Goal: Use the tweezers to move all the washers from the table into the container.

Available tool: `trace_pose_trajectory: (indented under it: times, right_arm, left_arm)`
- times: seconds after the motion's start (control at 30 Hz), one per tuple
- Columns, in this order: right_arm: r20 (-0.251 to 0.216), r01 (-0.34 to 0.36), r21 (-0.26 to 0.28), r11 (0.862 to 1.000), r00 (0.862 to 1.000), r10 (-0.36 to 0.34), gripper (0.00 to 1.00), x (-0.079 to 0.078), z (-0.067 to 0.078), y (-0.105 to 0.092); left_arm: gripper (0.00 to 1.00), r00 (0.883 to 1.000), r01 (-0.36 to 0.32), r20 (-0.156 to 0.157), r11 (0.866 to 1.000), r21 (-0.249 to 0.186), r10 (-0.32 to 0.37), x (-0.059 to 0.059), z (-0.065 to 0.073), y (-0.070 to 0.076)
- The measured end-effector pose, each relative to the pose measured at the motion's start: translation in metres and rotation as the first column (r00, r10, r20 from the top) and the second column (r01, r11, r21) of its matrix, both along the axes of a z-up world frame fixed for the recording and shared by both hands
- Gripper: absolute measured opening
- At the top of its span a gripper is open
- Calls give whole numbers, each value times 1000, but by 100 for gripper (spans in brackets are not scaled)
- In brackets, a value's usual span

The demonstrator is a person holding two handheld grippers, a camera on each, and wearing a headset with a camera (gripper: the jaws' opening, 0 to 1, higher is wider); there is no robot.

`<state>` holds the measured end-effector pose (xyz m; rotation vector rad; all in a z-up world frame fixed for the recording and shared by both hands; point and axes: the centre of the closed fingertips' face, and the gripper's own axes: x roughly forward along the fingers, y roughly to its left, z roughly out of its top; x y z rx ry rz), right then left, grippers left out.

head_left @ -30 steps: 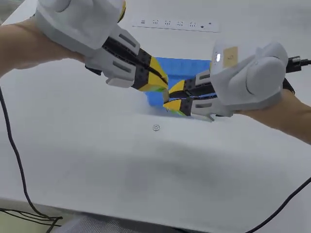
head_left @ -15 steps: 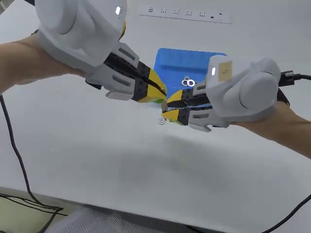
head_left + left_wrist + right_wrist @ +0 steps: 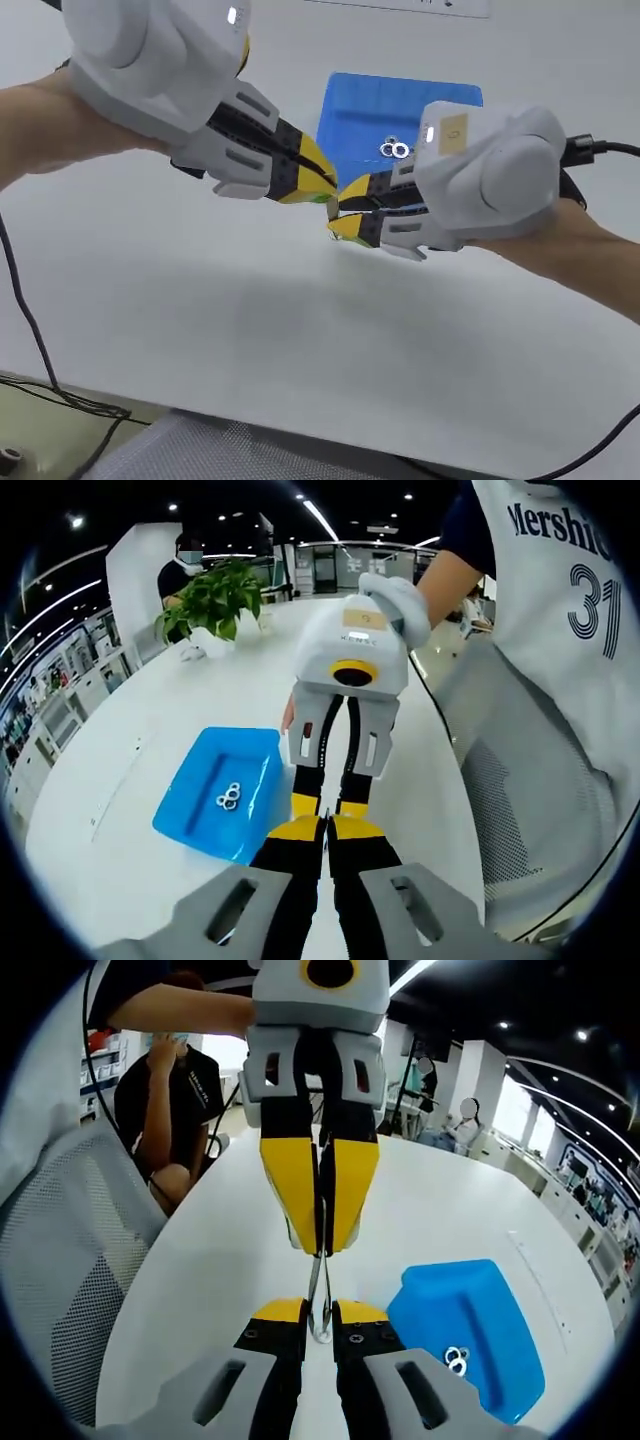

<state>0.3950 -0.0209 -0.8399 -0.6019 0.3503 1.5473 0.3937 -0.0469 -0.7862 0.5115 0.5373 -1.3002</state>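
Observation:
Thin metal tweezers [image 3: 320, 1280] run between the two grippers, which meet tip to tip. My left gripper [image 3: 325, 190] comes in from the upper left and is shut on the tweezers. My right gripper [image 3: 343, 222] comes from the right, its jaws closed around the same tweezers [image 3: 325, 812]. The blue container [image 3: 350, 110] lies just behind the tips and holds a few washers [image 3: 395, 150]. A small ring [image 3: 320, 1332] shows between the right jaws; I cannot tell if it is a washer. The container [image 3: 200, 815] and its washers [image 3: 230, 798] lie left of the jaws.
The white table [image 3: 250, 320] stretches toward the near edge, where a black cable [image 3: 35, 350] hangs at the left. A cable [image 3: 600, 150] leaves the right gripper. A potted plant [image 3: 212, 600] stands at the far end. A seated person [image 3: 175, 1090] is beyond the table.
Both grippers have come down and toward the loose washer on the table. That washer, plain in the earlier frames, is now hidden under the right gripper's tips. The head camera has shifted.

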Motion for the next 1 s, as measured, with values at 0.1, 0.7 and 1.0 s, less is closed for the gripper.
trace_pose_trajectory:
  times: [0.1,0.7,1.0]
  right_arm:
    - [-6,-1,1,1000,1000,1,11,0,-1,0]
    - [-34,13,2,1000,999,-13,10,-1,-3,-2]
    - [-36,17,-5,1000,999,-17,9,-4,-1,-4]
  left_arm:
    - [6,1000,-1,-6,1000,-3,1,0,-2,-1]
    - [6,1000,1,-19,1000,-17,-2,3,-5,0]
    - [6,1000,16,-18,1000,-4,-16,1,-5,-1]
